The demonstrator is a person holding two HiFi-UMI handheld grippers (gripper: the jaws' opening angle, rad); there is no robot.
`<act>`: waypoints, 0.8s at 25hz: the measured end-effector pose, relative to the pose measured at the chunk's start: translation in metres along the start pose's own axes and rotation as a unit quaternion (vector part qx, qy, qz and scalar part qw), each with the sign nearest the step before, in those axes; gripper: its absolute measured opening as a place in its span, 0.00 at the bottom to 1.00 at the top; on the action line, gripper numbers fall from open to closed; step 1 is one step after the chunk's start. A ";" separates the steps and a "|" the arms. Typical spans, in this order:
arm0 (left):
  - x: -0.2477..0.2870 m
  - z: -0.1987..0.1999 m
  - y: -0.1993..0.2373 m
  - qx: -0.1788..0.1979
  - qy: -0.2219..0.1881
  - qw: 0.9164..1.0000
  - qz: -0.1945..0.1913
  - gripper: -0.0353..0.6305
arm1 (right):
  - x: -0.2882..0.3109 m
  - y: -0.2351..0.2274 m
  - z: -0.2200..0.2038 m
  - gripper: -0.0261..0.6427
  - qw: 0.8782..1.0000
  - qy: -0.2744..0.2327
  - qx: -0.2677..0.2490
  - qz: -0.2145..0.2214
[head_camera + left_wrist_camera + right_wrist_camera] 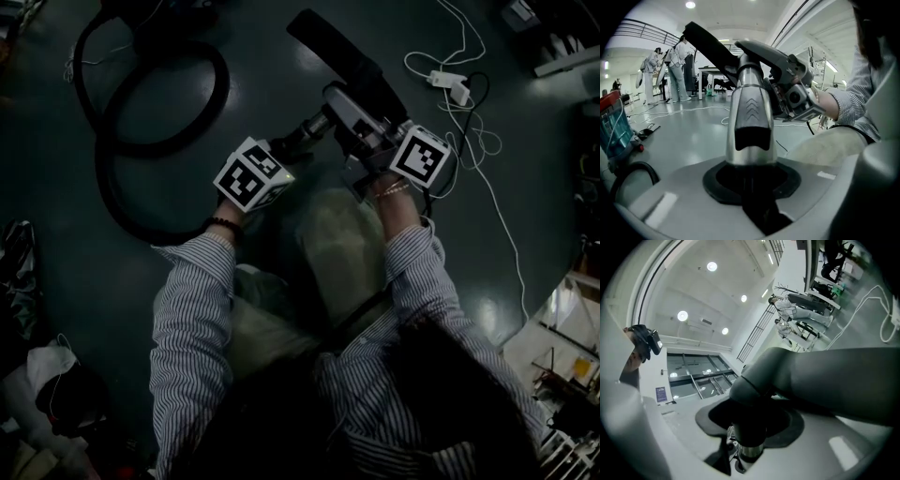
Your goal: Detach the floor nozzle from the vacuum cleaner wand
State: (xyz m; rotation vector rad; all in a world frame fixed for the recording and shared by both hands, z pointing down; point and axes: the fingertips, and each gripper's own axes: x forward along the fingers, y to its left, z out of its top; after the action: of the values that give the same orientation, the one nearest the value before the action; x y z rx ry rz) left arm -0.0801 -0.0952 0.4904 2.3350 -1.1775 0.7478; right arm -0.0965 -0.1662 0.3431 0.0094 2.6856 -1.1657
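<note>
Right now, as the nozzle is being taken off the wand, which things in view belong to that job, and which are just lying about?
Belongs to the job:
floor nozzle, clamped by the right gripper
wand, clamped by the left gripper

Just lying about:
looped black hose on the floor
white power strip

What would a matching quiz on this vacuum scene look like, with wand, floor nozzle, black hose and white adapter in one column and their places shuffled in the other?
1. wand
2. floor nozzle
3. black hose
4. white adapter

A. coiled on the floor, at the head view's left
B. clamped in the right gripper
C. lying on the floor, at the head view's upper right
D. clamped in the left gripper

Pairs: 1-D, 2-B, 3-A, 4-C
</note>
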 end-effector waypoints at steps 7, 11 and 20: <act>0.004 -0.002 -0.002 -0.005 -0.001 1.000 0.006 0.19 | -0.001 -0.003 0.000 0.29 1.000 0.002 0.003 -0.020; 0.005 -0.006 0.001 -0.005 0.018 0.999 0.042 0.18 | 0.000 -0.012 0.000 0.29 0.995 -0.001 0.018 -0.097; 0.011 -0.017 0.002 -0.003 0.052 0.994 0.096 0.17 | -0.014 -0.036 -0.008 0.28 0.970 -0.022 0.045 -0.237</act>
State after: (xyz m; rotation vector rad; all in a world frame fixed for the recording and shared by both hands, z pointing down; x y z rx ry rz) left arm -0.0813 -0.0929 0.5109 2.1710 -1.3676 0.9186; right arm -0.0877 -0.1837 0.3772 -0.6704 2.6694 -1.3890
